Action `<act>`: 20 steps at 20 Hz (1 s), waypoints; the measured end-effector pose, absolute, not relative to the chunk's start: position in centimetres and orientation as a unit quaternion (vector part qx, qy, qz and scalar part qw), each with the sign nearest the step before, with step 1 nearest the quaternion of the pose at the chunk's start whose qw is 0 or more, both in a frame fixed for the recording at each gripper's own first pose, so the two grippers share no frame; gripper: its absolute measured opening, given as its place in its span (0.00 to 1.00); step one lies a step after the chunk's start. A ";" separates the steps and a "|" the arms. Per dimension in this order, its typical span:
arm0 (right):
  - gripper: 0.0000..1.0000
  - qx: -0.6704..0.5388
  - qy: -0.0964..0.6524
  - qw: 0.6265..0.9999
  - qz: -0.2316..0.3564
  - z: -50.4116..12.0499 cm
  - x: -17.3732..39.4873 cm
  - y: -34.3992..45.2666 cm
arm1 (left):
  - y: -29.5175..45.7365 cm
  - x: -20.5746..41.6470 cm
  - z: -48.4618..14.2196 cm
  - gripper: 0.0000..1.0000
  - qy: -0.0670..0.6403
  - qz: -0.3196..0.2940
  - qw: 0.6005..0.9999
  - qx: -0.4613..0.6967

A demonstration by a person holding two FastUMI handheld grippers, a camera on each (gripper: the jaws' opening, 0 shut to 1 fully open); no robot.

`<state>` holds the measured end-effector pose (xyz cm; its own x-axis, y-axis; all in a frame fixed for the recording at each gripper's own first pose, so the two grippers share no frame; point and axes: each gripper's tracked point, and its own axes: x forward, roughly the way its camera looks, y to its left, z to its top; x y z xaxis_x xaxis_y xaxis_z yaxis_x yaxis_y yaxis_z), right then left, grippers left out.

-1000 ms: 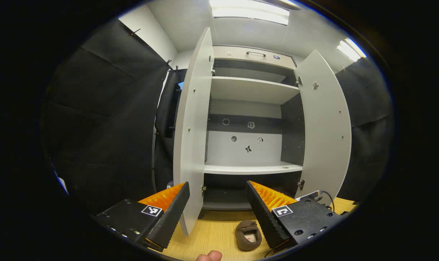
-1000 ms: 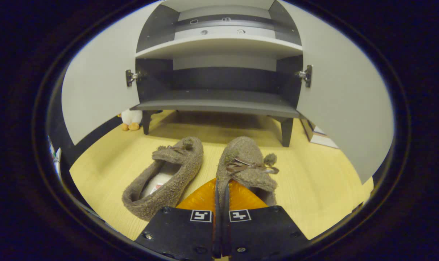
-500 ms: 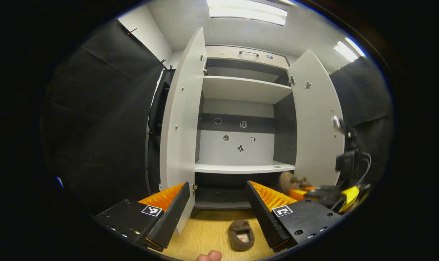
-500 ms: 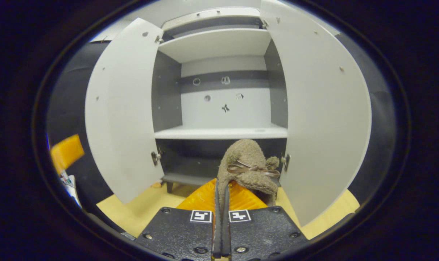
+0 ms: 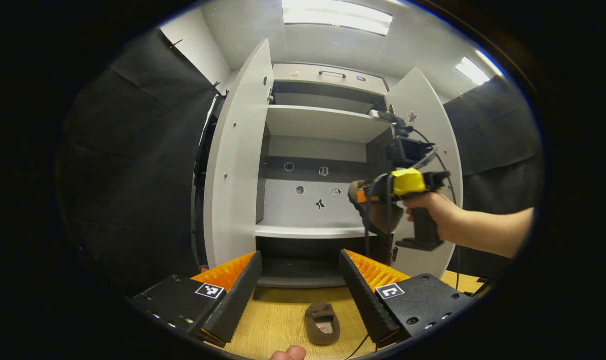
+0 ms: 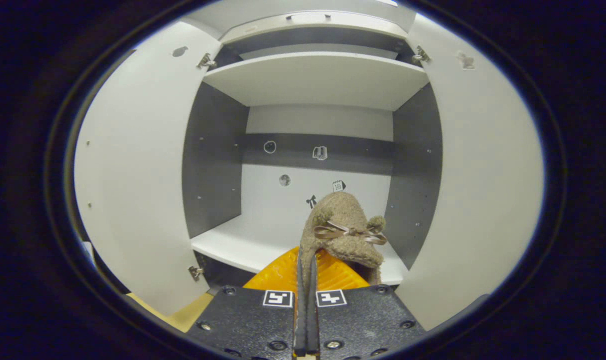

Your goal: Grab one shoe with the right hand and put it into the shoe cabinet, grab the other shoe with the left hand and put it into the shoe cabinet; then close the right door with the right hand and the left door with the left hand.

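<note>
Held between the pressed-together fingers of the right gripper (image 6: 305,260): fuzzy brown slipper with ribbon bow (image 6: 344,231), heel hidden, raised before the white middle shelf (image 6: 242,245) of the open white shoe cabinet (image 5: 328,125). Left gripper (image 5: 297,280) spread wide, low over the second brown slipper (image 5: 322,323) on the wooden floor (image 5: 277,325).

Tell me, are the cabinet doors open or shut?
Open: the left door and right door both swing outward, exposing the shelves.
</note>
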<state>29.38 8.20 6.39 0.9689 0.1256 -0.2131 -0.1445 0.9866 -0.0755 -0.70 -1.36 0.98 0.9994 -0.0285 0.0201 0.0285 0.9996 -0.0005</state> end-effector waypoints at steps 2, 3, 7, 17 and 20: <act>0.04 -0.041 0.129 0.989 0.059 6.1 33.1 8.4 | -1.3 -0.5 1.1 0.94 -0.012 -0.015 1.000 -0.002; 0.04 -0.046 0.140 0.988 0.050 5.8 34.9 8.4 | -1.2 -0.4 1.2 0.94 -0.013 -0.015 1.000 -0.002; 0.04 -0.093 0.188 0.978 0.017 2.9 40.7 8.0 | -0.4 -0.1 1.1 0.94 -0.012 -0.009 1.000 -0.009; 0.04 -0.133 0.264 0.955 -0.005 -1.7 43.8 9.2 | 1.7 0.1 0.0 0.94 0.000 0.008 1.000 -0.010; 0.12 -0.143 0.263 0.954 -0.008 -1.6 44.0 9.0 | 1.8 0.1 -0.3 0.94 0.007 0.008 1.000 -0.013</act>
<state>43.98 9.04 -1.61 0.8611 -0.0911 -0.5001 -0.0600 0.9587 -0.2779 0.06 1.78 -0.34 0.9998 0.0149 -0.0138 -0.0152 0.9995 -0.0260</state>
